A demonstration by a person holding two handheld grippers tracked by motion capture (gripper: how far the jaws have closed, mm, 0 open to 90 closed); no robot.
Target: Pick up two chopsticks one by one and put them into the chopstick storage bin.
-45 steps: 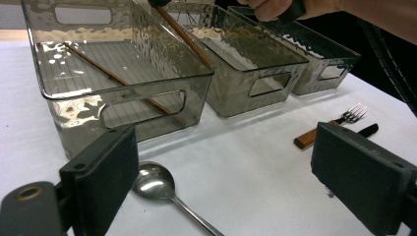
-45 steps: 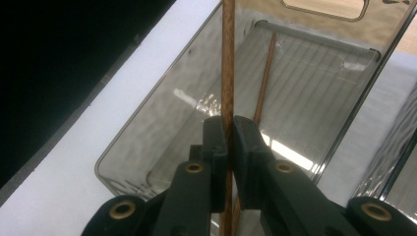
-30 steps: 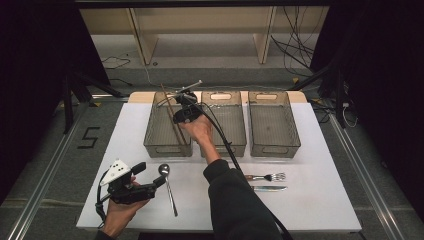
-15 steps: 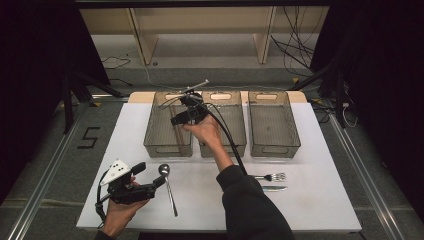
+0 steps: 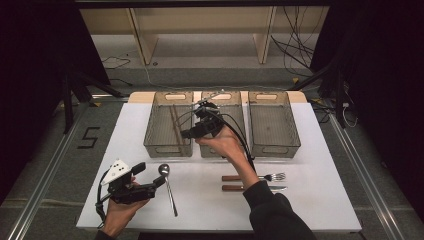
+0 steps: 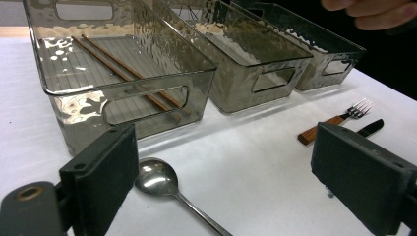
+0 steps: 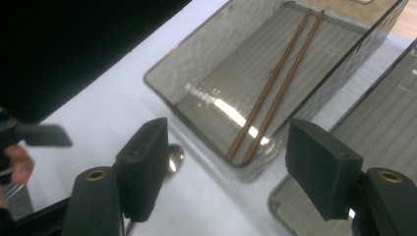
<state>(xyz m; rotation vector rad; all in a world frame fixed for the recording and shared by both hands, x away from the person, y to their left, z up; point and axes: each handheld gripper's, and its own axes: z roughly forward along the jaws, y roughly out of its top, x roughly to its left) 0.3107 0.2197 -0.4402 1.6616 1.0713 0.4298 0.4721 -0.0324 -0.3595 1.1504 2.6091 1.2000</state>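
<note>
Two brown chopsticks (image 5: 175, 127) lie side by side in the left clear bin (image 5: 168, 148); the right gripper view has them (image 7: 275, 83) just beyond the jaws. My right gripper (image 5: 187, 134) hangs over the near edge between the left and middle bins. Its jaws have just been opening and stand wide (image 7: 231, 167) with nothing between them. My left gripper (image 5: 157, 182) rests at the front left of the table, open and empty (image 6: 231, 167). A steel spoon (image 5: 167, 185) lies right beside it, bowl toward the bins (image 6: 155, 179).
Three clear grey bins stand in a row at the back: the middle bin (image 5: 222, 95) and the right bin (image 5: 272, 122) join the left one. A wooden-handled fork (image 5: 260, 177) and a knife (image 5: 250, 188) lie at the front right. The white table top ends close behind the bins.
My right gripper has drawn back from over the left bin toward the middle bin and the near side, and its jaws have spread. The left hand has kept still.
</note>
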